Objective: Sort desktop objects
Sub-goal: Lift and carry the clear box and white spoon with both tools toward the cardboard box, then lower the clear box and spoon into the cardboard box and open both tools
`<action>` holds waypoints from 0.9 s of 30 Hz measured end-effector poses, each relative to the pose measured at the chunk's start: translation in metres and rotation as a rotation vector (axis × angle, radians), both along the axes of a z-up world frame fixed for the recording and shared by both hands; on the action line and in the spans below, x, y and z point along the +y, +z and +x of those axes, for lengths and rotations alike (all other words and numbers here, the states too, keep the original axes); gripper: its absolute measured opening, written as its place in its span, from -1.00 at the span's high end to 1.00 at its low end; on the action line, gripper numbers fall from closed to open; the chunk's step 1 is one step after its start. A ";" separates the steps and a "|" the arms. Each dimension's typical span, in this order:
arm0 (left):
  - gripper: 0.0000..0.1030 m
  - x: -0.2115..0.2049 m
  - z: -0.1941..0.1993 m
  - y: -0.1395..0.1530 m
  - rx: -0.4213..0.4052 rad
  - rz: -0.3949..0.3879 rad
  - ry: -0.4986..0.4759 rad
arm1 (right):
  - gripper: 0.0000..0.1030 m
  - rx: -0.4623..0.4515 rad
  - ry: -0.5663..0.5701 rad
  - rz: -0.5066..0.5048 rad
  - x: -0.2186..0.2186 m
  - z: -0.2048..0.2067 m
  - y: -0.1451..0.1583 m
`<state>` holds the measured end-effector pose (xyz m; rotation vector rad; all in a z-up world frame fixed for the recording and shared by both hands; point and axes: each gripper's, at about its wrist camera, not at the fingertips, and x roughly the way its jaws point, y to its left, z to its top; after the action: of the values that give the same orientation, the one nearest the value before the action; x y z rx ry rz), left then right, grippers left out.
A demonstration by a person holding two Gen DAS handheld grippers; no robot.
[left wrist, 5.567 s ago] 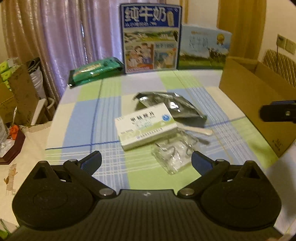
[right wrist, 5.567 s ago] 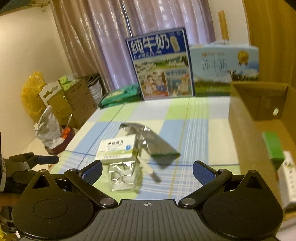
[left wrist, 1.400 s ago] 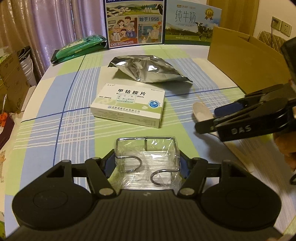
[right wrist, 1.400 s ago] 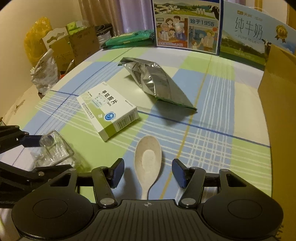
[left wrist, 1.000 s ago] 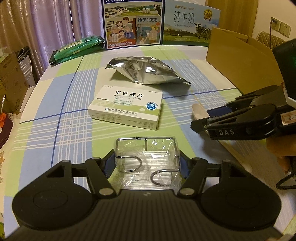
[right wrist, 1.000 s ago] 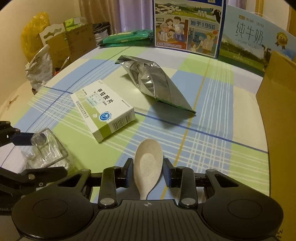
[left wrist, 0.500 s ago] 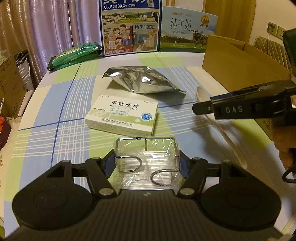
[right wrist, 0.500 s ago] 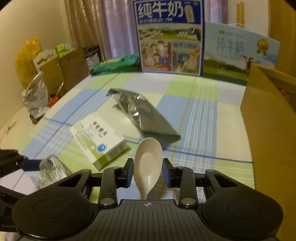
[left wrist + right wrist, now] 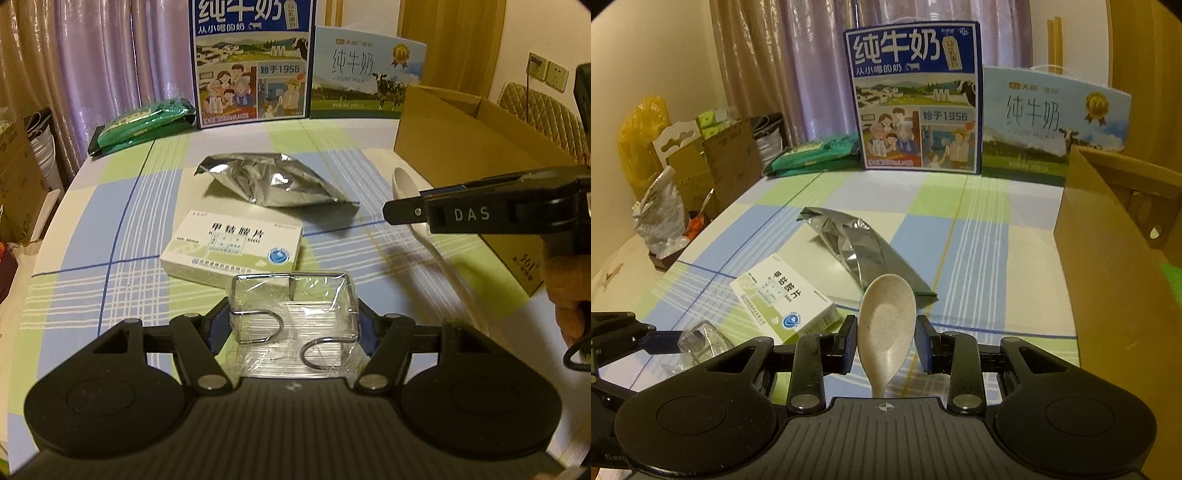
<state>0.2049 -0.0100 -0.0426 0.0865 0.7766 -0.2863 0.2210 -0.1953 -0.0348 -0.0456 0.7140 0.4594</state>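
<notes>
Left wrist view: the left gripper [image 9: 293, 325] is clamped on the clear plastic packet of bent metal hooks [image 9: 293, 321], held just above the blue-and-green checked tablecloth [image 9: 92, 229]; the grip looks the same as half a second ago. At 12 o'clock from it lies the white and green medicine box [image 9: 232, 247], and beyond that the crumpled silver foil pouch [image 9: 273, 181]; neither has moved. At 2 o'clock the right gripper [image 9: 406, 214] is closed on the pale speckled plastic spoon [image 9: 404, 184], which has risen further off the cloth since 1.4 seconds ago, when it still lay flat. Its bowl now sits close to the near wall of the open brown cardboard box [image 9: 436, 140].

In the right wrist view the spoon [image 9: 886, 321] stands tilted up between the closed fingers, bowl forward, with the cardboard box [image 9: 1108, 258] at 3 o'clock. The scene has dropped lower in this view than a second ago, showing more of the tall blue milk carton [image 9: 916, 99] at 12 o'clock.
</notes>
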 end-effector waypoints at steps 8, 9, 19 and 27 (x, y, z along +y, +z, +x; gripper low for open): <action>-0.21 -0.013 0.003 0.022 -0.042 -0.018 -0.016 | 0.41 -0.075 -0.053 0.010 -0.018 -0.005 0.029; -0.21 -0.017 0.004 0.026 -0.051 -0.022 -0.023 | 0.41 -0.082 -0.062 0.009 -0.021 -0.005 0.032; -0.21 -0.089 0.013 0.080 -0.168 -0.098 -0.140 | 0.41 -0.150 -0.177 0.010 -0.087 -0.002 0.087; -0.21 -0.159 0.017 0.107 -0.217 -0.194 -0.223 | 0.41 -0.202 -0.273 -0.046 -0.159 -0.008 0.121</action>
<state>0.2214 -0.1688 0.0645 0.0199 0.5208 -0.5530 0.2129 -0.3540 0.0864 -0.0362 0.5226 0.1741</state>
